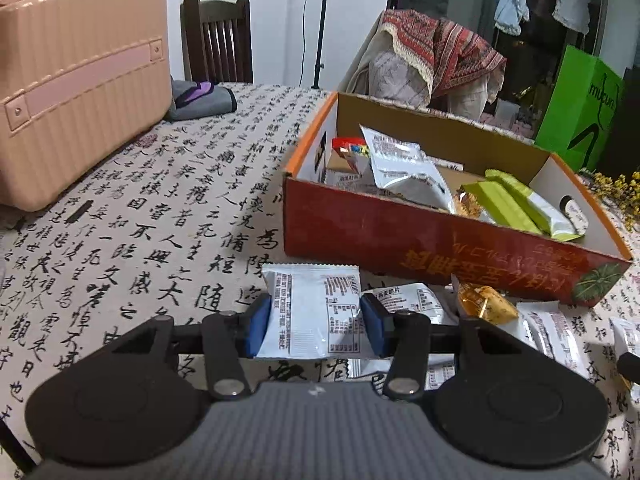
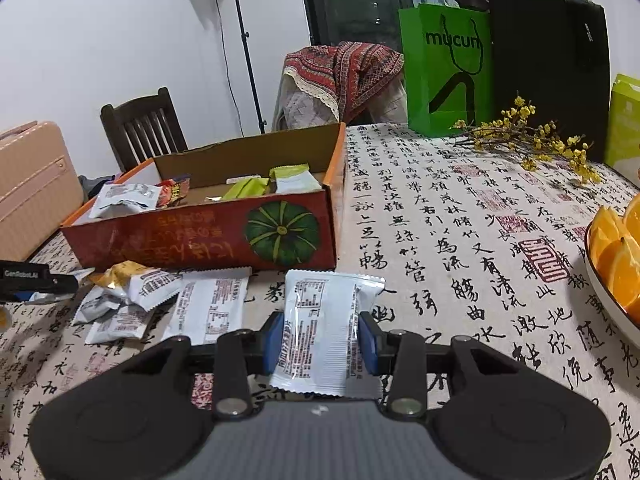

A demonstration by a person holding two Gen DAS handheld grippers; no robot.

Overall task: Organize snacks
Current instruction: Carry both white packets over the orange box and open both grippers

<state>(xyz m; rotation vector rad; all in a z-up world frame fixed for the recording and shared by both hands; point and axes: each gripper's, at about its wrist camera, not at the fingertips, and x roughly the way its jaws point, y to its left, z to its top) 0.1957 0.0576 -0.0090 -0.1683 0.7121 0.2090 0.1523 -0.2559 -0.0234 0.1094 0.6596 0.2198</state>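
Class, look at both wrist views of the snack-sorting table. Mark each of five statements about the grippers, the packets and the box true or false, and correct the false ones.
1. Each gripper holds a white snack packet between its fingers. True: the left gripper grips one white packet, the right gripper another.
2. The cardboard box is empty. False: it holds white, green and red packets.
3. Loose packets lie on the tablecloth in front of the box. True.
4. A pumpkin picture is printed on the box's red side. True.
5. The bowl at the right edge holds apples. False: it holds orange slices.
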